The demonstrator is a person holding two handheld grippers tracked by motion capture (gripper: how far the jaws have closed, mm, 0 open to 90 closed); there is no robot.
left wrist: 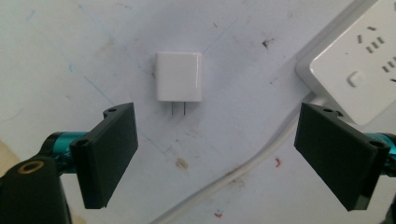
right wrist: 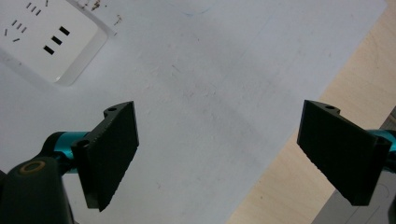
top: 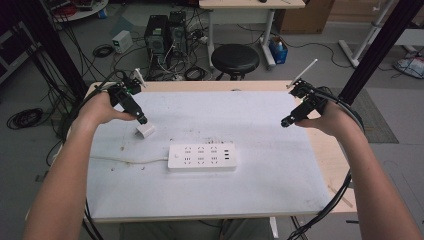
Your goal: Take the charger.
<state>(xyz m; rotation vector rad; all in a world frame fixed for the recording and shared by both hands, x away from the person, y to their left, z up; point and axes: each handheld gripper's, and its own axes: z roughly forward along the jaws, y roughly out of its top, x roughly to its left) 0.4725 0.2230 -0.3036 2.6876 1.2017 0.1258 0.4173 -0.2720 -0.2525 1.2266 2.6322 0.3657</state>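
**Left gripper poised over the white plug adapter, jaws wide**

In the high view, the left gripper (top: 141, 120) sits in the left half of the frame, its tip just above and touching or nearly touching the white plug adapter (top: 145, 131); from that angle I cannot tell whether there is contact. The left gripper view settles more: the left gripper (left wrist: 217, 154) has its jaws spread wide at the bottom of the frame, and the plug adapter (left wrist: 180, 77) lies flat in the upper middle, clear of both jaws, its two metal prongs pointing down toward them.

The white power strip (top: 202, 156) lies at the centre of the high view, below and to the right of the adapter, on the white mat (top: 260, 190). Its corner shows in the upper right of the left gripper view (left wrist: 359, 65), with its white cord (left wrist: 243, 170) running diagonally beneath.

The right gripper (top: 287, 121) hovers in the right half of the high view, well apart from the strip. In its own view the right gripper (right wrist: 217, 156) is also spread wide, holding nothing, over the mat.
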